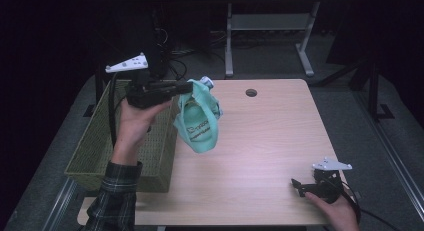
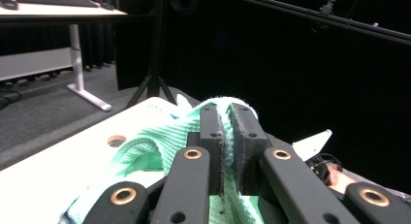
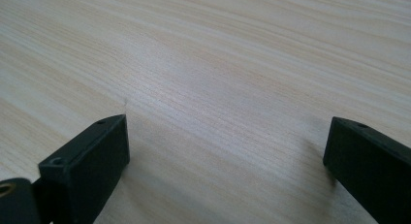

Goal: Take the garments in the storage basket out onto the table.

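Mint-green cloth [image 1: 199,123] hangs from our left gripper [image 1: 186,87], which we hold raised above the table [image 1: 265,141], just beside the right edge of the olive woven basket [image 1: 100,161] that sits at the table's left end. The left gripper's jaws stand pressed together on a fold of the cloth, and in the left gripper view the green weave [image 2: 145,151] is pinched in the narrow seam between the two black jaws and spills out on both sides. From the high view the cloth droops in a loose bundle below the jaws, dark printed lettering showing on its lower part, and its bottom looks to clear the wood, though we cannot tell for sure. Our left hand [image 1: 132,123] grips the body of the tool, a plaid sleeve [image 1: 117,191] covering the forearm. Our right gripper [image 1: 299,186] rests low at the near right corner of the table, well apart from the cloth, with our right hand [image 1: 335,211] behind it. In the right gripper view its jaws stand wide apart with bare pale wood [image 3: 218,88] between them and nothing held. A round hole [image 1: 251,93] sits near the table's far edge.
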The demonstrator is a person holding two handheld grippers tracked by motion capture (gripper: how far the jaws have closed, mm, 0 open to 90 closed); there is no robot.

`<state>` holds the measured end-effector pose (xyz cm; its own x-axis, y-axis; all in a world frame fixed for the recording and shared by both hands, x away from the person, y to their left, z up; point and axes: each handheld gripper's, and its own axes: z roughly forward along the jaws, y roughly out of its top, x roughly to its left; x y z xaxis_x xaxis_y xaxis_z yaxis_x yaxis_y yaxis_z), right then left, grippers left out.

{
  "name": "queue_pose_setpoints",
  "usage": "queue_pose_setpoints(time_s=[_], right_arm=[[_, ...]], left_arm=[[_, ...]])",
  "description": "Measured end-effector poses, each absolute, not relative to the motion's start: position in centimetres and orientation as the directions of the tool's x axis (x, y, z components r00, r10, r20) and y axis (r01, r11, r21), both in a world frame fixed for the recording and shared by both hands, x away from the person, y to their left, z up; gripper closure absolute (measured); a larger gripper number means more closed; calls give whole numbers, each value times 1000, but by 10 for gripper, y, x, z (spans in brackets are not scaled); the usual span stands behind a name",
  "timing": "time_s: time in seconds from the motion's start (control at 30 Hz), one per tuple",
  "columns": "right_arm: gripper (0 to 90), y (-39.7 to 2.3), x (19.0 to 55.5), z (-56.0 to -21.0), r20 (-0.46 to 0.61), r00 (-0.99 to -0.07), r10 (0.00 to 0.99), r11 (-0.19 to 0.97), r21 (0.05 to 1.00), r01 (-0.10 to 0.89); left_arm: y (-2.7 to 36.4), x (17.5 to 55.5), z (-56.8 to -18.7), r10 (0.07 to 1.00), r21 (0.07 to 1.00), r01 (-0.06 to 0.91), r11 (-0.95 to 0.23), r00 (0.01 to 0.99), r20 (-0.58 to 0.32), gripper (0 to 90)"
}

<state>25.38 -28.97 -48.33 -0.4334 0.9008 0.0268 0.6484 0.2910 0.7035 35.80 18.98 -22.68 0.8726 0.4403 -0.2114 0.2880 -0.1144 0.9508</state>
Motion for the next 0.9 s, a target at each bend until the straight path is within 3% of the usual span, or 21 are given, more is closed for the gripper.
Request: queue_pose_setpoints(time_s=[0.9], right_arm=[[21, -290, 254, -483, 27, -433, 901, 290, 704, 648]], left_arm=[[120, 359, -273, 341, 924, 319, -213, 910, -236, 840]])
